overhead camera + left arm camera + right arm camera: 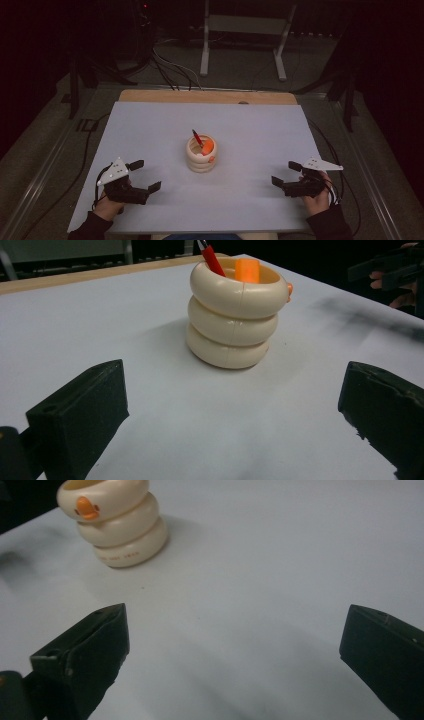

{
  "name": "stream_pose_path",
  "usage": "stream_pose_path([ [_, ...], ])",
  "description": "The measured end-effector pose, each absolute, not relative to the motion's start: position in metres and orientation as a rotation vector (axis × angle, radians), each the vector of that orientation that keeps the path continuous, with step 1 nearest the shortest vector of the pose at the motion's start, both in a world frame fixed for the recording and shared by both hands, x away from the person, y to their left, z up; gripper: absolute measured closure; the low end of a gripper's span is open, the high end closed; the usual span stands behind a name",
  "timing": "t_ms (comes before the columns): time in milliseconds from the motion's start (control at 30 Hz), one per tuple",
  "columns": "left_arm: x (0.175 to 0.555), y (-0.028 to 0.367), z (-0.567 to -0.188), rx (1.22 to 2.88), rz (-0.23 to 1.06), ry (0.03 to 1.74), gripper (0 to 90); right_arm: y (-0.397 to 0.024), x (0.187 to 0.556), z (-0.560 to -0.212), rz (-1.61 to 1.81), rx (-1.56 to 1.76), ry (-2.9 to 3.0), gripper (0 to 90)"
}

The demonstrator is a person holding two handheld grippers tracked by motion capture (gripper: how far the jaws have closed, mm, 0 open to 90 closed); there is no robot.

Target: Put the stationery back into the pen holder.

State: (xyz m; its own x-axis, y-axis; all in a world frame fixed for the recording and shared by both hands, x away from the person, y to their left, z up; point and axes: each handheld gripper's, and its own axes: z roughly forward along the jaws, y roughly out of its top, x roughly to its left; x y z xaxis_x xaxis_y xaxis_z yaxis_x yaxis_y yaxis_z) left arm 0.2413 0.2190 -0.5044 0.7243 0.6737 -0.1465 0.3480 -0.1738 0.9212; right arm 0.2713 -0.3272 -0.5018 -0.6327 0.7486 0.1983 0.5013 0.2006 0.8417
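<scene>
Cream ringed holder (202,154) stands mid-frame on your white table (150,130).
High view: your left gripper (145,176) and right gripper (286,173) flank it, jaws apart. Left gripper view: red pen (212,259) leans inside, upper centre. Right gripper view: holder upper left.

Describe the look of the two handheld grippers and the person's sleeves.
Both the left gripper and the right gripper are black, each with two blocky, matte black jaws. A pale grey three-cornered plate sits on top of each, and a dark cable trails back from each. The sleeves are dark.
</scene>
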Motion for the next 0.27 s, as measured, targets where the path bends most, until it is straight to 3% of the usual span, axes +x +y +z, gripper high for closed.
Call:
stream_pose_path([
  [267, 0.2412, 0.2190, -0.5035, 1.783, 0.357, 0.799, 0.2, -0.3255, 0.2720, -0.5025, 1.388, 1.169, 2.229, 0.0],
])
